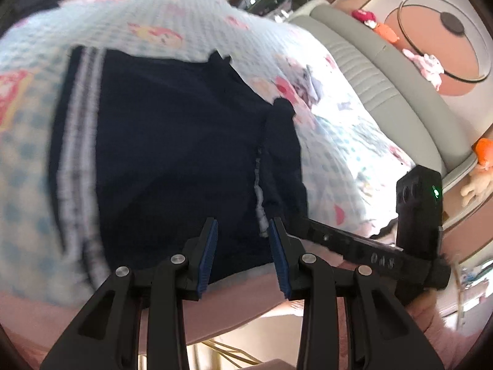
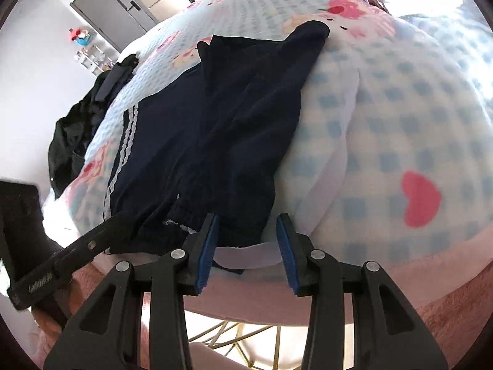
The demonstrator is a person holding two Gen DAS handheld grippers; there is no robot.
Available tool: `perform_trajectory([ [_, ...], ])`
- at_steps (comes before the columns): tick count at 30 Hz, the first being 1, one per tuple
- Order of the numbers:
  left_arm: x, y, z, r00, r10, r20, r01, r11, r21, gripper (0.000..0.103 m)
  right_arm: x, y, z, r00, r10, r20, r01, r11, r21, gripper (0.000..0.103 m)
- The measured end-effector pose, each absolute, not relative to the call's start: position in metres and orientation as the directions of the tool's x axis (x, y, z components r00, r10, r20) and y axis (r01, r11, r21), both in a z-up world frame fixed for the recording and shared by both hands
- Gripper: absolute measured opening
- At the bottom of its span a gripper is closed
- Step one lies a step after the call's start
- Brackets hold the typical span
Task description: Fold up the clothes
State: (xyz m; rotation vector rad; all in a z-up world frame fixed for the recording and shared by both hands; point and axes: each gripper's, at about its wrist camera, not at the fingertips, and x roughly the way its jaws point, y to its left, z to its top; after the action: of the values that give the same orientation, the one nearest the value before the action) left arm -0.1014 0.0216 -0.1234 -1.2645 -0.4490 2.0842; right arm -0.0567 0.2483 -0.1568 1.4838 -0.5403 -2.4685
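Observation:
A dark navy garment (image 1: 178,141) with white side stripes (image 1: 77,154) lies folded lengthwise on a bed covered by a blue-checked cartoon blanket (image 1: 172,21). My left gripper (image 1: 243,231) hovers over the garment's near end, jaws apart with nothing pinched. One black finger (image 1: 339,240) of the right gripper reaches in from the right. In the right wrist view the same garment (image 2: 222,129) runs away from me. My right gripper (image 2: 248,228) stands open at its near hem; its left pad is beside the cloth and does not press on it. One finger (image 2: 86,246) of the left gripper enters at the left.
A heap of black clothes (image 2: 74,141) lies at the bed's far left edge. The pink mattress edge (image 2: 246,286) runs just below the grippers. A grey padded headboard (image 1: 369,71) with plush toys (image 1: 428,61) borders the right side. A grey door (image 2: 114,9) stands at the back.

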Motion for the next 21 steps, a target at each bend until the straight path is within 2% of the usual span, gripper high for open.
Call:
perform_trajectory([
  [7, -0.12, 0.054, -0.131, -0.226, 0.716, -0.661, -0.354, -0.692, -0.629, 0.037, -0.046, 0.24, -0.147, -0.457, -0.44, -0.773, 0.127, -0.892, 0.433, 0.042],
  [11, -0.126, 0.06, -0.141, -0.187, 0.737, -0.649, -0.306, -0.671, -0.675, 0.037, -0.043, 0.237, -0.156, -0.44, -0.442, -0.782, 0.12, -0.892, 0.437, 0.042],
  [14, -0.127, 0.063, -0.143, -0.207, 0.725, -0.657, -0.285, -0.688, -0.668, 0.025, -0.043, 0.233, -0.162, -0.444, -0.421, -0.791, 0.117, -0.903, 0.414, 0.042],
  [21, -0.134, 0.067, -0.147, -0.123, 0.751, -0.649, -0.253, -0.656, -0.711, 0.027, -0.041, 0.229, -0.16, -0.435, -0.421, -0.796, 0.155, -0.906, 0.394, 0.042],
])
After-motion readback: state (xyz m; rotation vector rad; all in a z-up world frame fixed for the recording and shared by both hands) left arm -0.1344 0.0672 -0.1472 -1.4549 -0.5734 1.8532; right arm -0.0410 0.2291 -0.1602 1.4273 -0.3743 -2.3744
